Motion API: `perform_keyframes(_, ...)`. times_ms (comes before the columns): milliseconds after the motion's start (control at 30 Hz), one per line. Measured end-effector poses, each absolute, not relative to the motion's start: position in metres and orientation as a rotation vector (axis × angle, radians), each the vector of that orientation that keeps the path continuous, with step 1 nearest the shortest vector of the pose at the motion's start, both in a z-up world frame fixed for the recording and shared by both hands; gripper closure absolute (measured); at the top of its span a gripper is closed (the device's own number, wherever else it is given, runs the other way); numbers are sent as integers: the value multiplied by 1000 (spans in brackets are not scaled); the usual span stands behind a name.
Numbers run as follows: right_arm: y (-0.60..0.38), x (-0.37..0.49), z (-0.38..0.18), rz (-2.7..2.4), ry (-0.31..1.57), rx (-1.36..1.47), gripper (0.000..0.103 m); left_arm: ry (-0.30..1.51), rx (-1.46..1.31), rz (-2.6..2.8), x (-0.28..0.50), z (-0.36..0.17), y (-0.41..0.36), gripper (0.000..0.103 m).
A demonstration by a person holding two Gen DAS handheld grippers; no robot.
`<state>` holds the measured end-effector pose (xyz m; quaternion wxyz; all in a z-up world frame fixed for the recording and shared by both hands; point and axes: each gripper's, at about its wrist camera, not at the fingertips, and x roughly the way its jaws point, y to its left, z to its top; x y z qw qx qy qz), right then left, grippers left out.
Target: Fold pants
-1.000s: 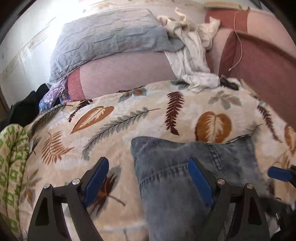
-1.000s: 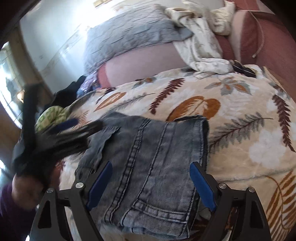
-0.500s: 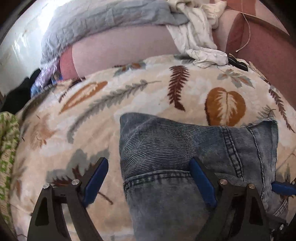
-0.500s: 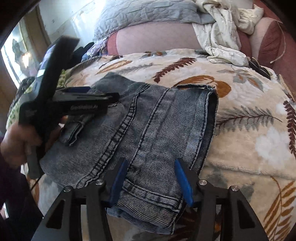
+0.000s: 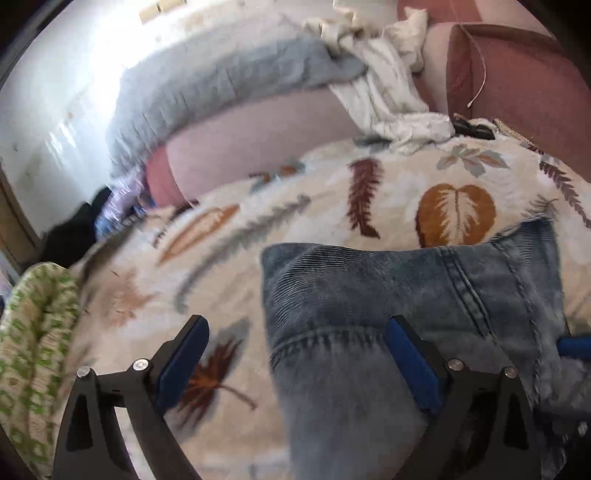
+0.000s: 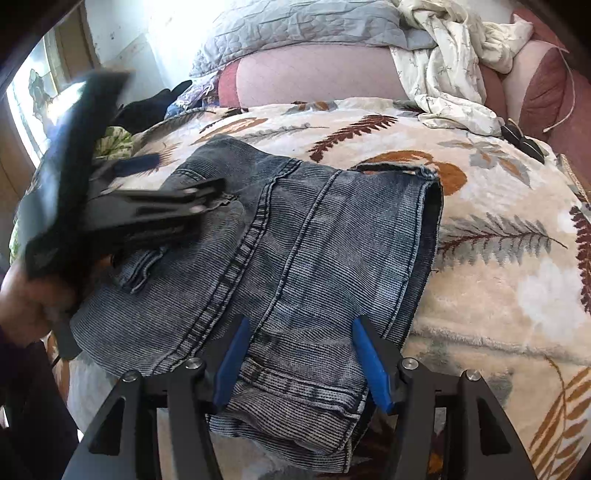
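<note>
Folded blue-grey jeans (image 6: 295,254) lie on a leaf-patterned blanket (image 6: 491,229). In the left wrist view the jeans (image 5: 406,295) fill the lower right. My left gripper (image 5: 295,358) is open, its right finger over the denim and its left finger over the blanket. It also shows blurred in the right wrist view (image 6: 140,206), above the jeans' left side. My right gripper (image 6: 301,358) is open, about half wide, with its fingers over the near hem of the jeans, holding nothing.
A pink sofa back (image 6: 317,74) with a grey quilt (image 6: 295,26) and a crumpled white cloth (image 6: 450,74) stands behind. A small black object (image 6: 522,142) lies at the blanket's far right. A green patterned cushion (image 5: 33,332) lies at left.
My right gripper narrowed from wide open and came down over the jeans' near hem. My left gripper swung over the jeans' left side and now tips back up, still open.
</note>
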<state>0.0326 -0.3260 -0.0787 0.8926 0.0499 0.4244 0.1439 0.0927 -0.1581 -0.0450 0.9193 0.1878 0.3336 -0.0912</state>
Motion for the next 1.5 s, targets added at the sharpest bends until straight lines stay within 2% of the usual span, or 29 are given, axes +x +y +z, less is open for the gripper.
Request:
perform_keyframes(133, -335, 31, -64, 276, 865, 160, 34, 642, 356, -187, 65, -23, -147, 6)
perform_keyframes(367, -342, 33, -30, 188, 729, 218, 31, 639, 314, -193, 41, -7, -132, 6)
perform_keyframes(700, -327, 72, -16, 145, 721, 248, 30, 658, 302, -204, 38, -18, -131, 6)
perform_keyframes(1100, -330, 123, -52, 58, 874, 303, 28, 710, 266, -228, 49, -40, -128, 6)
perform_keyframes(1333, -344, 133, -72, 48, 927, 397, 15, 735, 240, -240, 55, -48, -126, 6)
perform_keyframes(1500, -345, 138, -80, 46, 940, 414, 12, 739, 242, -241, 56, -52, -126, 6)
